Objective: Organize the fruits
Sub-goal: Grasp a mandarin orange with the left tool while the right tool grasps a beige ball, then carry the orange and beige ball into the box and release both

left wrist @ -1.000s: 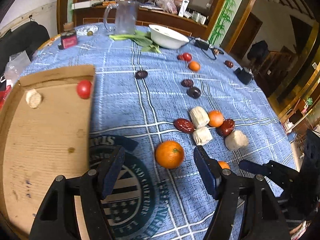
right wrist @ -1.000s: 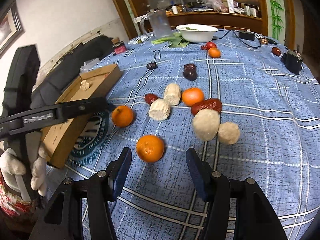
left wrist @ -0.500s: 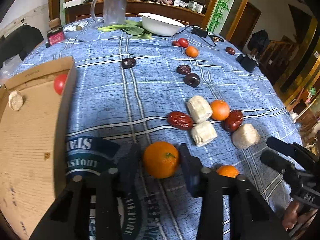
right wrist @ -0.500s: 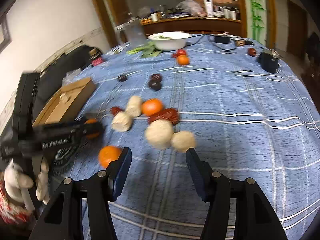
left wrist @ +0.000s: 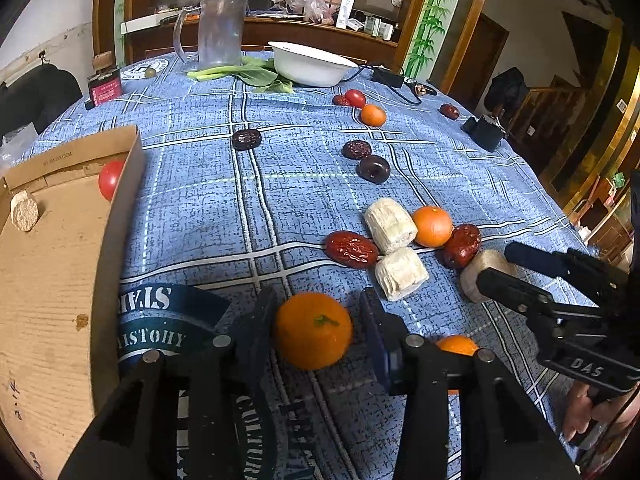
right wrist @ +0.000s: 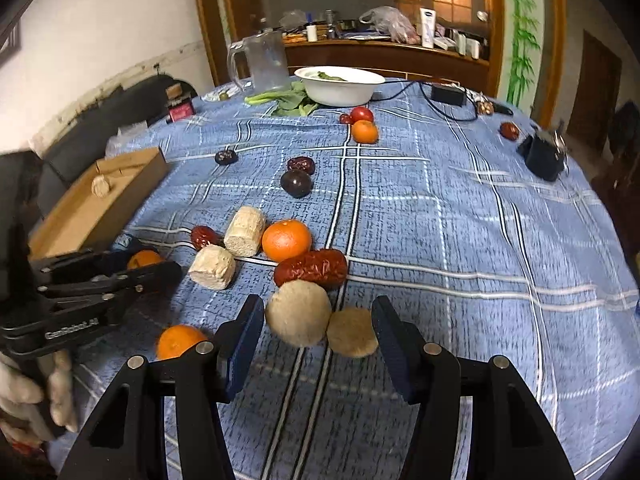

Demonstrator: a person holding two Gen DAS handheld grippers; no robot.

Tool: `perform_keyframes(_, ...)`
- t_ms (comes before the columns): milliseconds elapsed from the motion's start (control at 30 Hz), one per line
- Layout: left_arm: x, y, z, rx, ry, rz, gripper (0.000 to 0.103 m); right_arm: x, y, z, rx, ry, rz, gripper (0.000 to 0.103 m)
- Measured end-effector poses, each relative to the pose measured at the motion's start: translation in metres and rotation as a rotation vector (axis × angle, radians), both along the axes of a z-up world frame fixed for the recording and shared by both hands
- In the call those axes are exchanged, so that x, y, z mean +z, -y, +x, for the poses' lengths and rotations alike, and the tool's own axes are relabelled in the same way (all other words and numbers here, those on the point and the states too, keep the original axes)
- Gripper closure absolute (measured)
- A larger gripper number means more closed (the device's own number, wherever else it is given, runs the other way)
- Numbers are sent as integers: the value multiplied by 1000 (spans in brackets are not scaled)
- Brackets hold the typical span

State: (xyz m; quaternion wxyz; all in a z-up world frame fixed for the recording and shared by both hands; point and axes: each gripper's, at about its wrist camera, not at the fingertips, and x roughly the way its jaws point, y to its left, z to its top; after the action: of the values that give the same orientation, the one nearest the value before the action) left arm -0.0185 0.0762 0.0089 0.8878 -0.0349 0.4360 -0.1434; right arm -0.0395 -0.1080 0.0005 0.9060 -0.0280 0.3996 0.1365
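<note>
Fruits lie scattered over the blue plaid tablecloth (left wrist: 304,184), and a shallow cardboard box (left wrist: 48,280) at the left edge holds a red tomato (left wrist: 109,179) and a pale cut chunk (left wrist: 24,211). The left gripper (left wrist: 316,322) sits low over the cloth with its jaws on either side of an orange (left wrist: 313,330); the left pad looks to touch the fruit, while a thin gap shows at the right pad, so a firm grip cannot be confirmed. Another orange (right wrist: 176,342) lies just to its right, partly hidden behind the finger. The right gripper (right wrist: 318,326) is spread wide, its fingers flanking two round beige chunks (right wrist: 298,312) that touch each other, with neither pad in contact. Just beyond them rest a red date (right wrist: 311,268), a third orange (right wrist: 286,239) and two pale cylindrical pieces (right wrist: 245,230), closely clustered. Farther back are dark plums, a small orange beside a tomato, a white bowl (left wrist: 310,64) on leafy greens, and a clear pitcher (left wrist: 220,32).
</note>
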Motion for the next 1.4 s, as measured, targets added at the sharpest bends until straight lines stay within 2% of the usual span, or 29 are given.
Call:
perform_keyframes(67,0,-1,0,0,1,0,63,-2,-6,2,15,9,-56,42)
perform_keyframes(167,0,-4,-1,14,4,-5,69,-4,-12,1,23,19,-112,45)
perform_keyframes(233,0,-6,-2,14,6,-19,70,-2,-14,-3,33,19,-105,55)
perform_keyframes(267,0,-6,-2,13,8,-21,70,-2,-15,-5,40,21,-101,66)
perform_keyframes(367,2,-7,-4,16,23,-26,70,1,-19,-12,40,33,-113,66)
perform_keyframes(667,10,-11,-12,20,71,-46,70,26,-3,-41,0,78,-22,66)
perform_keyframes(900,16,-29,-20,59,93,-140,70,53,-13,-63,18,132,-8,66)
perform_keyframes(1067,21,-63,-38,95,58,-311,70,63,-33,-72,66,145,0,66)
perform_keyframes(1167,34,-91,-52,129,61,-376,70,71,-50,-72,109,143,6,65)
perform_keyframes(1300,60,-139,-67,202,114,-399,70,91,-74,-68,165,165,29,65)
perform_keyframes(1400,75,-172,-70,268,142,-356,70,114,-99,-59,225,176,74,65)
